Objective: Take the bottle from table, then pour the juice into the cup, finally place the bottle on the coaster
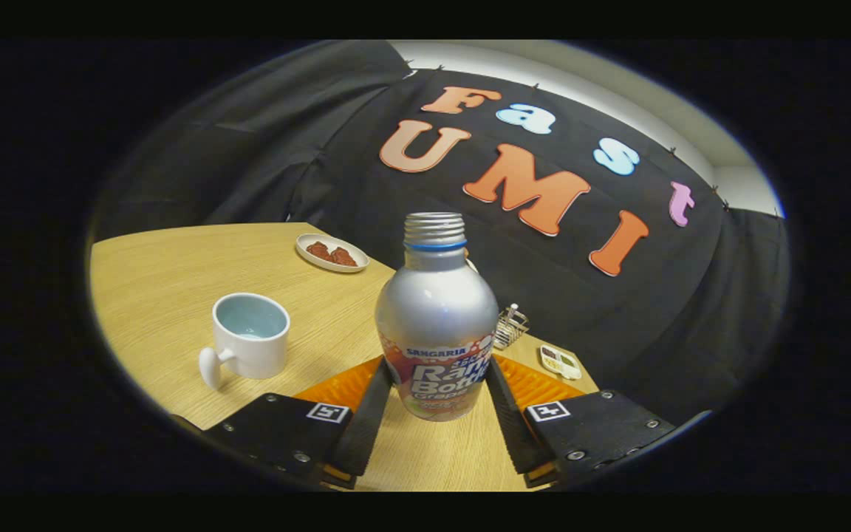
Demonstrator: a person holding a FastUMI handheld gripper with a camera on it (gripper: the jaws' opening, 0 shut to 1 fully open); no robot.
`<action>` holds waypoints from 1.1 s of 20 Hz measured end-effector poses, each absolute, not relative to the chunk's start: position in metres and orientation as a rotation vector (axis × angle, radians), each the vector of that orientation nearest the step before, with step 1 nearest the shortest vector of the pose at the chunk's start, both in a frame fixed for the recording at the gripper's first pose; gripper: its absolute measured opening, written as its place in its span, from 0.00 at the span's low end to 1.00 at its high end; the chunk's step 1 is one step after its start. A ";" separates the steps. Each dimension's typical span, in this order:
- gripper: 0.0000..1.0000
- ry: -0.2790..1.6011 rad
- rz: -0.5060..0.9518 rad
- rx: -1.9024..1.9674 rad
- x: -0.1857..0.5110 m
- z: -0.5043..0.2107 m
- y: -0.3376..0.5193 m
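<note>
Tool [436,391] fingers clamping upright bottle [436,325]

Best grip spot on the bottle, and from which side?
Grip the bottle low on its straight labelled body, coming level from the side. It stands upright, and above that it rounds into a narrow uncapped neck. The gripper already has a finger on each flank there.

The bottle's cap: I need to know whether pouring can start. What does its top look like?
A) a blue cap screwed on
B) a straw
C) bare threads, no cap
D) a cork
C: the bottle, between the gripper fingers, shows bare threads above a blue ring.
</note>
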State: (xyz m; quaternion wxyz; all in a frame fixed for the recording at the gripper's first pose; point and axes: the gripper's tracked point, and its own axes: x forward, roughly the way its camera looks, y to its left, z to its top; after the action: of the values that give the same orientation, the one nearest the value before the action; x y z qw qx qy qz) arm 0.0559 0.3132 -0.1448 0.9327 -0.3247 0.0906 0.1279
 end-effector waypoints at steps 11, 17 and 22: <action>0.72 0.084 0.291 -1.103 0.068 -0.147 0.354; 0.71 0.050 0.293 -1.222 0.072 -0.150 0.358; 0.71 -0.022 0.262 -1.357 0.073 -0.139 0.358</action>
State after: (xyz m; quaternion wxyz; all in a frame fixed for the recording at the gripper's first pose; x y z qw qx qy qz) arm 0.0731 0.3578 -0.1392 0.7705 -0.6258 -0.0101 0.1210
